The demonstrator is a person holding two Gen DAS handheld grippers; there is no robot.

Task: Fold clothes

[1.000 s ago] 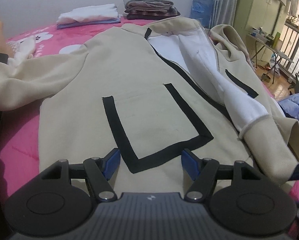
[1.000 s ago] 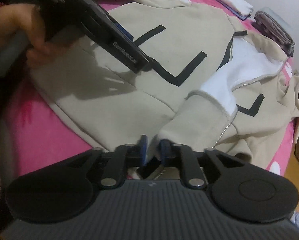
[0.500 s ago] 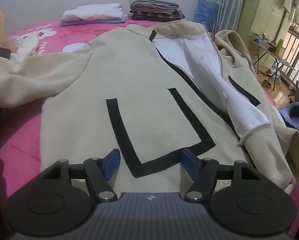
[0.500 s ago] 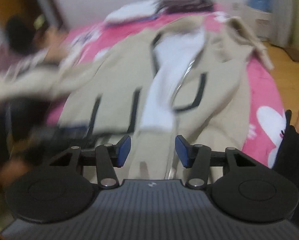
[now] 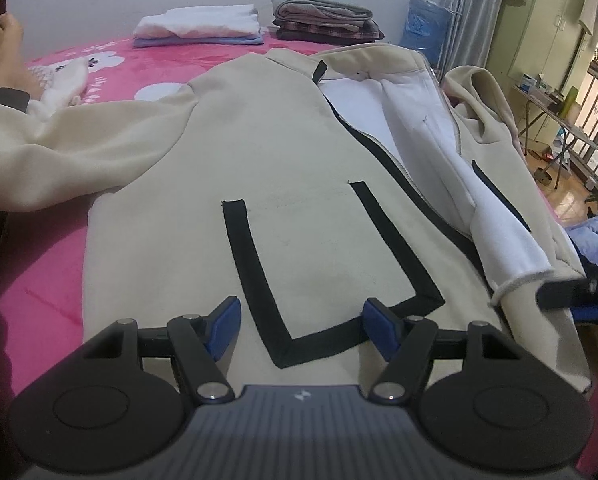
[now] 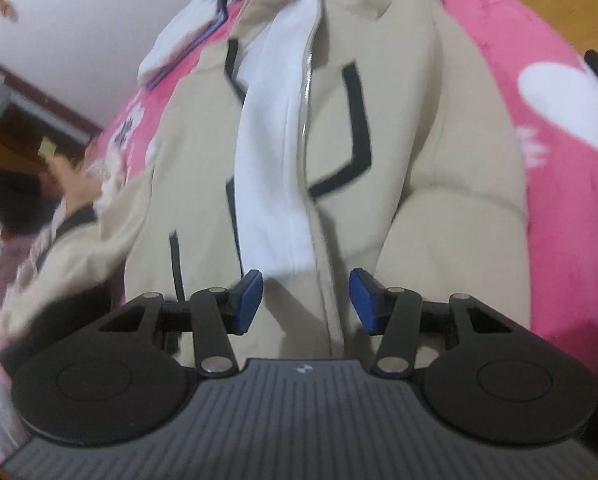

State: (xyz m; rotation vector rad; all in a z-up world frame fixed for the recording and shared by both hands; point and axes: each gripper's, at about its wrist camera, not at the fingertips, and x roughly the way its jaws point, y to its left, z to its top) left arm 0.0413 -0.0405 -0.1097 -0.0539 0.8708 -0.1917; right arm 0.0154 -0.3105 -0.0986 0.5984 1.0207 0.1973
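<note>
Hem first: the bottom edge of the beige jacket (image 5: 291, 152) lies right under the left claw (image 5: 301, 330), whose blue pads (image 5: 223, 326) stand well apart with nothing pressed between them, framing the corner of the black pocket outline (image 5: 283, 344) stitched on the near panel. In the right wrist view the right claw (image 6: 306, 302) hangs over the other front panel near the hem; its jaws are closing, its blue pads (image 6: 247, 300) on either side of the zipper edge with beige cloth beneath them but no pad pressing on it. The jacket is spread front up on the bed with the pink blanket (image 5: 39, 288) beneath it, and it is unzipped. The panel beside the zipper (image 5: 383, 148) is turned back, so that its white lining (image 5: 423, 136) runs up the middle as a long strip. In the left wrist view a dark claw tip enters from the right edge, just beside the lower end of that turned-back flap. One sleeve (image 5: 59, 152) stretches out to the left across the blanket, and the collar lies at the far end of the garment. Beyond the sleeve a person's bare foot (image 5: 9, 56) rests on the bed at the left edge. Farther back, against the wall, sit two stacks of folded clothes: a white and pale blue stack (image 5: 197, 26) and, to its right, a grey and dark plaid stack (image 5: 323, 14). Past the bed on the right stand a curtain, a blue bag and a cluttered folding table (image 5: 555, 108).
</note>
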